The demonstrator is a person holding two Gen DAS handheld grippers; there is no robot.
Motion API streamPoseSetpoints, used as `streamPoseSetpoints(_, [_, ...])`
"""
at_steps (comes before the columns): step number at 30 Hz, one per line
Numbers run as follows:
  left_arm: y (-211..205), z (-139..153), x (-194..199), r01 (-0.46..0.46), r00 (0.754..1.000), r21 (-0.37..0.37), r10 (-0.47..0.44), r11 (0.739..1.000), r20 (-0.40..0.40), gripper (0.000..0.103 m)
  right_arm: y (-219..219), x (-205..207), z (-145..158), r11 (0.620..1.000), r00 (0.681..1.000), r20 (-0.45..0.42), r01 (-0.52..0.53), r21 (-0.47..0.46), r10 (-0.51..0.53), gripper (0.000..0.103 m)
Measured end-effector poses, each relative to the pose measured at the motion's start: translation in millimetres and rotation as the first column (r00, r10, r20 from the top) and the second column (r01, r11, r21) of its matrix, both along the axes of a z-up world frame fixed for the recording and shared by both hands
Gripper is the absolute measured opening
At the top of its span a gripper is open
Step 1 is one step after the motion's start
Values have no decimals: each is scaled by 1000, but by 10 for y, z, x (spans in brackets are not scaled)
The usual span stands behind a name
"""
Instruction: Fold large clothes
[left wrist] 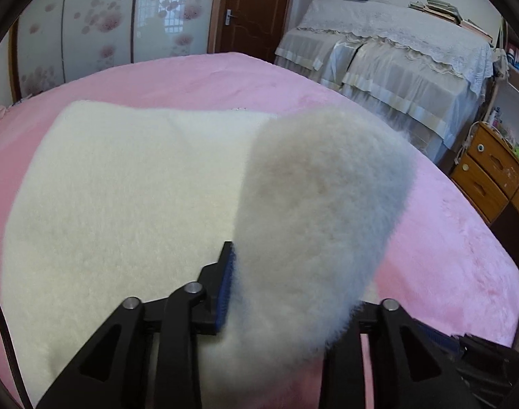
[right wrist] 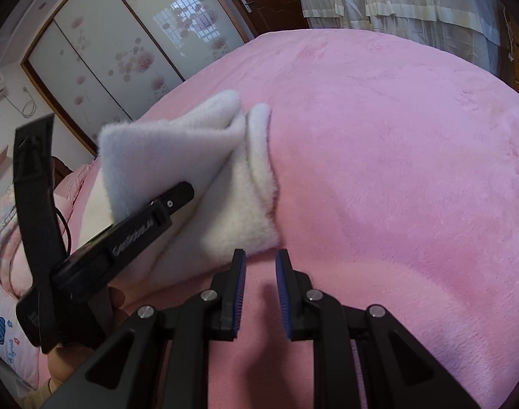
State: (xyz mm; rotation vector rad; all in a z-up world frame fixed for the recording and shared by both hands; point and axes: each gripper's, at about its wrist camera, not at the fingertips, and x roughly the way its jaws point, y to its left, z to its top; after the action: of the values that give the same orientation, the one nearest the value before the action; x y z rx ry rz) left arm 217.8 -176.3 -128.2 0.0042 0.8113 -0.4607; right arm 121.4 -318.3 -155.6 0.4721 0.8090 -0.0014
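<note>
mostly the left wrist view shows no readable writing. the cream fleece garment (left wrist: 123, 187) lies flat on the pink bed (left wrist: 446, 255), its far edge well short of the bed's far edge, with bare pink to the right. a raised fold of it fills the left tongs (left wrist: 290, 293); one blue pad (left wrist: 227, 283) shows beside the pile, the other is hidden, so i cannot tell whether the tongs pinch it.

from the right wrist view, the left tongs' side (right wrist: 133, 228) carries embossed lettering too blurred to read. the garment (right wrist: 239, 204) ends just ahead of the right tongs (right wrist: 261, 289), which stand slightly spread over bare pink, gripping nothing. wide open bed (right wrist: 412, 170) lies right.
</note>
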Motion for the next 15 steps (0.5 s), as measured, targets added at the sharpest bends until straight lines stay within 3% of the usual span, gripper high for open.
streamPoseSetpoints(1, [79,25,-22,24,999,-38,-26,999,-39,65,-5,-5,30,1000,1000,1,-2,-5,2,18])
streamPoseSetpoints(3, [205,126,-66,78,987,-148,-97,986,-128,86,-13,-11,114,1000,1000,2,-7,-21,7,18])
streamPoseSetpoints(5, [285,237,-159,106,975,-193,-140,975,-175,87,-35,-12,215,999,1000,9,-22,-40,23,25])
streamPoseSetpoints(6, [369,301,-218,114,969,-208,-155,971,-195,87,-39,-23,299,998,999,21,-30,-48,31,35])
streamPoseSetpoints(8, [605,419,-319,92,971,-216,-136,972,-198,87,-45,-17,482,997,997,53,-55,-57,58,42])
streamPoseSetpoints(12, [1217,517,-363,-49,985,-139,25,989,-172,87,-19,126,832,989,986,93,-136,-59,141,44])
streamPoseSetpoints(15, [1652,445,-177,-184,966,-39,173,982,-191,87,111,364,1018,973,971,88,-216,-80,223,50])
